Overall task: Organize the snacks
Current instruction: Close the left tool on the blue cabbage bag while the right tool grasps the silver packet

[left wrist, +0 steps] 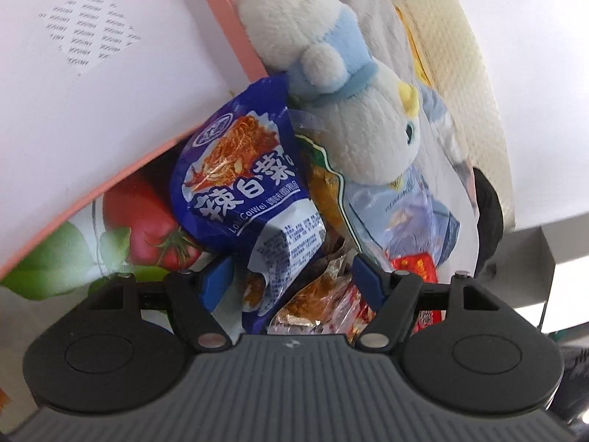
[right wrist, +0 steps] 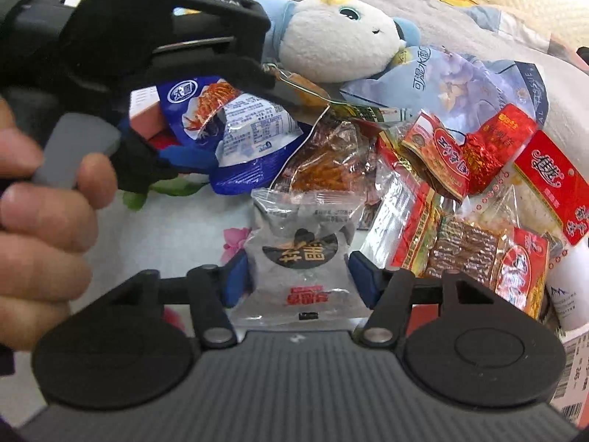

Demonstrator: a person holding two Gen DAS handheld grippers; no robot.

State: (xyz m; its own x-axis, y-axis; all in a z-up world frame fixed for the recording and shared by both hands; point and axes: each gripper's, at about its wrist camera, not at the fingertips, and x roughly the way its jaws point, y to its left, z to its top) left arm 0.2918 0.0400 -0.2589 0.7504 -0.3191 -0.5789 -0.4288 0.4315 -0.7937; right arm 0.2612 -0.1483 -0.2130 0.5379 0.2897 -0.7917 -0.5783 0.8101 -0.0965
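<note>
A blue spicy-cabbage snack packet [left wrist: 243, 184] lies half propped against a pink-edged white box [left wrist: 92, 92]. Its lower end reaches between the blue pads of my left gripper [left wrist: 292, 280], which stands open with gaps at both pads. In the right wrist view the same blue packet [right wrist: 235, 129] sits between the left gripper's black fingers. My right gripper [right wrist: 300, 278] is down on the cloth, its pads touching both side edges of a silver-grey snack packet [right wrist: 298, 258]. Behind it lie a clear packet of brown strips [right wrist: 331, 154] and several red packets [right wrist: 441, 154].
A grey and blue plush toy [right wrist: 338, 40] lies on a pale blue tissue pack [right wrist: 460, 84] at the back. A paper towel roll [left wrist: 452, 55] stands behind them. A person's hand [right wrist: 44, 221] holds the left gripper's handle. A white bottle [right wrist: 567, 294] lies at the right edge.
</note>
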